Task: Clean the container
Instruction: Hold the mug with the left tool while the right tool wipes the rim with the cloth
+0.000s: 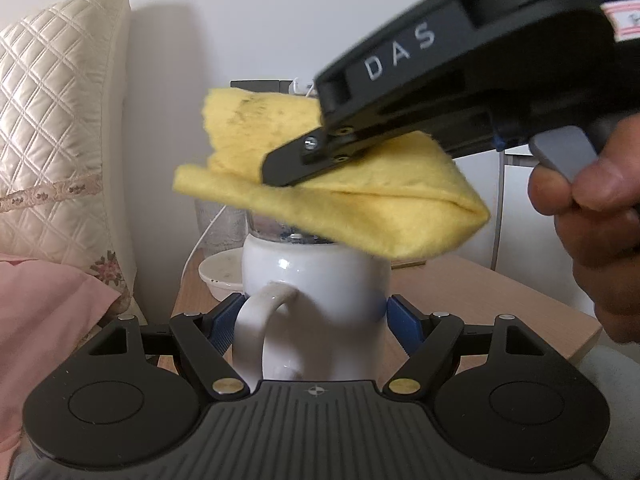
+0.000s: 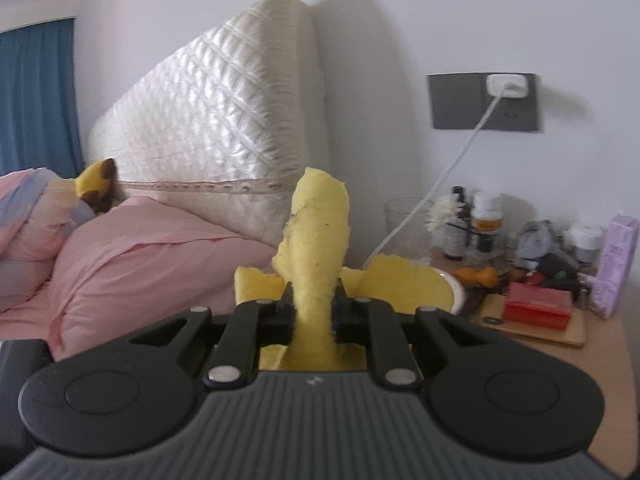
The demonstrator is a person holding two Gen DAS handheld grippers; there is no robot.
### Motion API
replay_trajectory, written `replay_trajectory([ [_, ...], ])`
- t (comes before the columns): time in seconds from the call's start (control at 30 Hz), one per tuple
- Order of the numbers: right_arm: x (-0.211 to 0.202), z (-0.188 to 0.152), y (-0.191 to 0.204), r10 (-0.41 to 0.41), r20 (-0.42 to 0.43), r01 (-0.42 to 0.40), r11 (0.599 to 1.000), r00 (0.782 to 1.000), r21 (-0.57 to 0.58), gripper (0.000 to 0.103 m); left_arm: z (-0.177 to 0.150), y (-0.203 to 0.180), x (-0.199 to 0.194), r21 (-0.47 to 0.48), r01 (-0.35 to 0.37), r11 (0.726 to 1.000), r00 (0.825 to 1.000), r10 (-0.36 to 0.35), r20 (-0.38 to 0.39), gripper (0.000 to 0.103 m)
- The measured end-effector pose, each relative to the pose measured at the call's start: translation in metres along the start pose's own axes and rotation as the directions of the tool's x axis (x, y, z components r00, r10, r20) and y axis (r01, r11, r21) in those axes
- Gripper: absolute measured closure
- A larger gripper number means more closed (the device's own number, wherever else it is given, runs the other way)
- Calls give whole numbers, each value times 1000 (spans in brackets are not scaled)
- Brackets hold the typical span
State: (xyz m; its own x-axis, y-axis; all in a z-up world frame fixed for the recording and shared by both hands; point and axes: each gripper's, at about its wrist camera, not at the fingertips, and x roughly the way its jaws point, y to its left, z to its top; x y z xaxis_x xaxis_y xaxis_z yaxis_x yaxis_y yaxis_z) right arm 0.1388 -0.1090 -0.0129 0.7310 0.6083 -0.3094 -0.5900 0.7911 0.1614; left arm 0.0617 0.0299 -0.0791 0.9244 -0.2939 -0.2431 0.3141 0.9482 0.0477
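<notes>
White ceramic fills the space between the blue pads (image 1: 219,326) of the left gripper (image 1: 310,320): a mug (image 1: 320,280) with its handle turned toward the camera, squeezed from both sides by the two fingers, so the tool is clamped on the mug's body. The mug's mouth sits ahead of and above the fingertips, with something glassy and wet-looking at the rim; what exactly it is cannot be told.

Directly over that mouth hangs a folded yellow cloth (image 1: 360,208), its lower fold touching or nearly touching the rim. The right gripper (image 1: 288,168) comes in from the upper right of the left tool's view, its black fingers pressed together on the cloth, a hand (image 1: 600,240) on the trigger behind it.

From the right tool's own camera, the cloth (image 2: 316,240) stands up between the closed fingers of the right gripper (image 2: 314,304) and bunches out to both sides just beyond them. Ahead and to the right of this tool is a wooden bedside table (image 2: 600,360) crowded with small bottles and a red box (image 2: 536,306); a white cable runs up to a wall socket (image 2: 486,102). Ahead and to the left stand a quilted cream cushion (image 2: 224,120) and pink bedding (image 2: 140,260).
</notes>
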Motion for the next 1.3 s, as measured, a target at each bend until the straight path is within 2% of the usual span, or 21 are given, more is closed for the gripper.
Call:
replay_trajectory([
  [0.13,-11,-2,2,35,-9,-35,999,999,-2,86,1,-1,0,0,-4,1000,1000,4,-1,23],
  [0.3,-16,0,-2,6,-21,-7,999,1000,-38,86,1,1,3,-1,-3,1000,1000,3,-1,23],
  [0.47,-2,3,-10,-35,-7,34,999,999,-39,86,2,2,4,5,0,1000,1000,0,-5,23],
  [0.63,5,3,-3,-2,-7,2,1000,1000,-28,84,0,1,5,19,-1,1000,1000,1,-8,23],
  [0.8,-12,0,4,24,-24,-24,999,999,-36,85,0,1,7,22,-7,1000,1000,7,-9,23],
  [1.07,-7,5,-17,-33,-17,33,999,999,-11,85,0,0,9,27,-13,1000,1000,13,-9,23],
  [1.3,5,5,-5,30,-20,-30,999,999,-10,85,0,-2,12,40,-26,999,1000,26,-10,23],
])
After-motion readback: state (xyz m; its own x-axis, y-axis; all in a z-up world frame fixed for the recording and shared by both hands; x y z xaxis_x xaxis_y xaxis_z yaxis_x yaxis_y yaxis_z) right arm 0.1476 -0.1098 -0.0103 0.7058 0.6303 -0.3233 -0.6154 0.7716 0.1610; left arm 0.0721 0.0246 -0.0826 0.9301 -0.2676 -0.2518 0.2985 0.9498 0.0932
